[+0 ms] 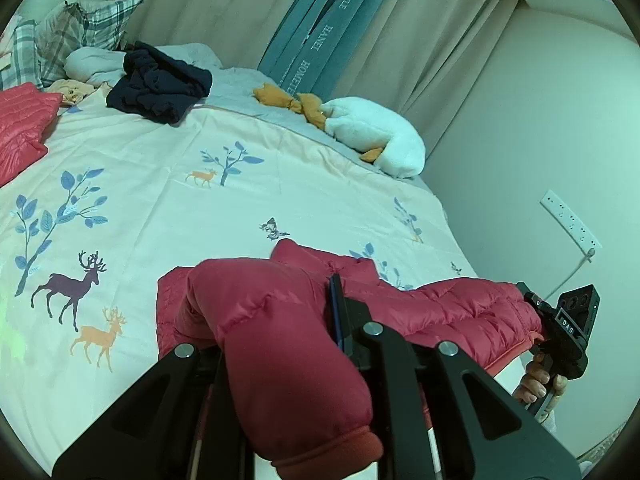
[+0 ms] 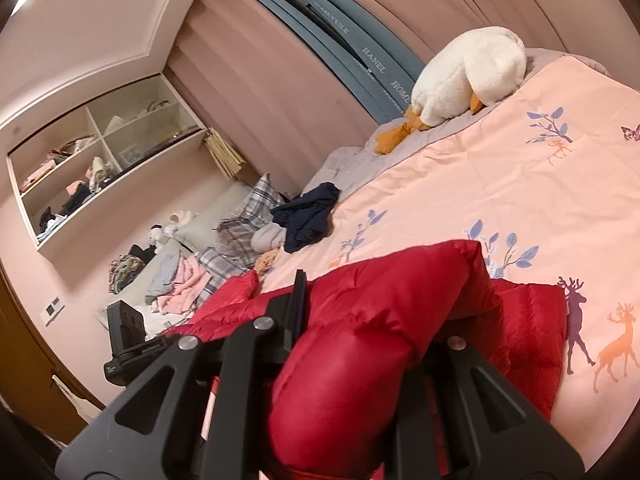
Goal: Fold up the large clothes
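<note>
The right gripper fills the near foreground, its black jaws clamped on a thick fold of a red quilted jacket that bulges up between them. The jacket spreads over the near part of a pink bedspread printed with deer and blue leaves. Further off, a dark navy garment lies crumpled on the bed. At the far right edge rests a white plush goose. Plaid pillows sit to the left, below open wall shelves. The other gripper shows near left.
</note>
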